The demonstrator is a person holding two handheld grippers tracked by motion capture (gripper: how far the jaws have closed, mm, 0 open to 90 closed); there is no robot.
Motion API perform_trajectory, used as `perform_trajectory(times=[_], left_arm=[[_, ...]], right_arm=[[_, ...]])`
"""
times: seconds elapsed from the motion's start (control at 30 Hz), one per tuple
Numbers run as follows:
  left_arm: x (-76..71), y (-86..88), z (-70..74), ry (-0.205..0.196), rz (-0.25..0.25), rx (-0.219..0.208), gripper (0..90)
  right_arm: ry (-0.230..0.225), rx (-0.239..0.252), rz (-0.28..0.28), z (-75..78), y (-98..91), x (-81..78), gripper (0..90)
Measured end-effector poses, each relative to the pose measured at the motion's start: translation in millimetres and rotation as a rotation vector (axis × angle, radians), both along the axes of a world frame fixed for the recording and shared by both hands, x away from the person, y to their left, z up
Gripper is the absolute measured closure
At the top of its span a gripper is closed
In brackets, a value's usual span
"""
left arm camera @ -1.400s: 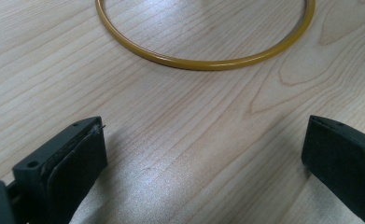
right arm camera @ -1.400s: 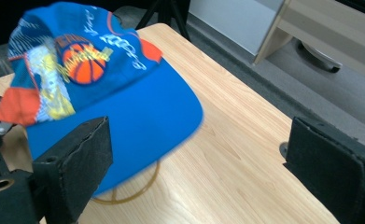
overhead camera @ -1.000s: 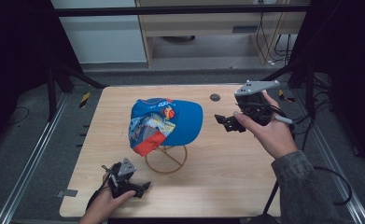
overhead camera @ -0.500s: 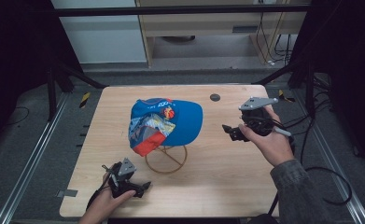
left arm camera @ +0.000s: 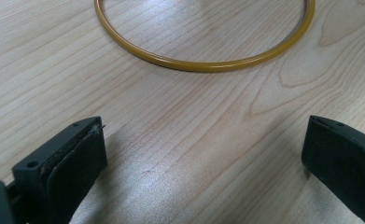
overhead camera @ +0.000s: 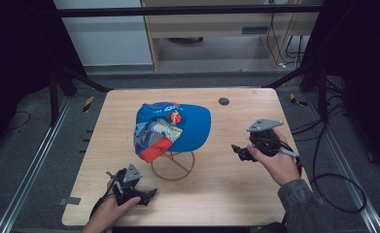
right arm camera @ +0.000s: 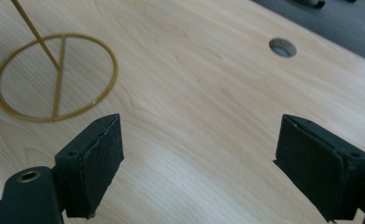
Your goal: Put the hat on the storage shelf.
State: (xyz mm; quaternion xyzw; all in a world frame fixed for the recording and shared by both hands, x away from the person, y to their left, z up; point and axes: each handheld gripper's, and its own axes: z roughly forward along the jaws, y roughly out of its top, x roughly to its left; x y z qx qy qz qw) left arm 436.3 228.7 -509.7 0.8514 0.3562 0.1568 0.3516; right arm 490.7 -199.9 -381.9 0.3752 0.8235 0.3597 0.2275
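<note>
High view — right tool (overhead camera: pixel 238 151) low, jaws apart.

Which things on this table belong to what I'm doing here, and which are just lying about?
Part of the job:
- blue cap, sitting on its stand
- gold wire stand, ring base on the table
- left gripper, open, empty
- right gripper, open, empty

Just lying about:
- round grommet hole in the table top
- grey tape strip at the table's near left edge

floor: grey carpet (overhead camera: pixel 27 145) | rear: pale wooden cabinet (overhead camera: pixel 216 24) (cables beside it) | surround: dark frame rails (overhead camera: pixel 187 9)
</note>
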Motion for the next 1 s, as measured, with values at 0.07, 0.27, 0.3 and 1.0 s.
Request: perform_trajectory(times=[0.07,0.27,0.3,1.0], left_arm=[[0.0,0.0,0.0,0.0,0.0,0.0,0.0],[0.1,0.0,0.0,0.0,-0.001,0.0,0.0],[0.2,0.1,0.0,0.0,-0.003,0.0,0.0],[0.6,0.2,0.0,-0.001,-0.007,0.0,0.0]], right_arm=[[0.011,-0.002,-0.007,-7.7,-2.1,-1.3,15.0],[0.044,0.02,-0.028,-31.1,-7.8,-6.6,15.0],[0.049,0.018,-0.03,-34.4,-8.4,-7.4,15.0],[0.154,0.028,-0.113,-115.2,-9.1,-15.1,13.2]])
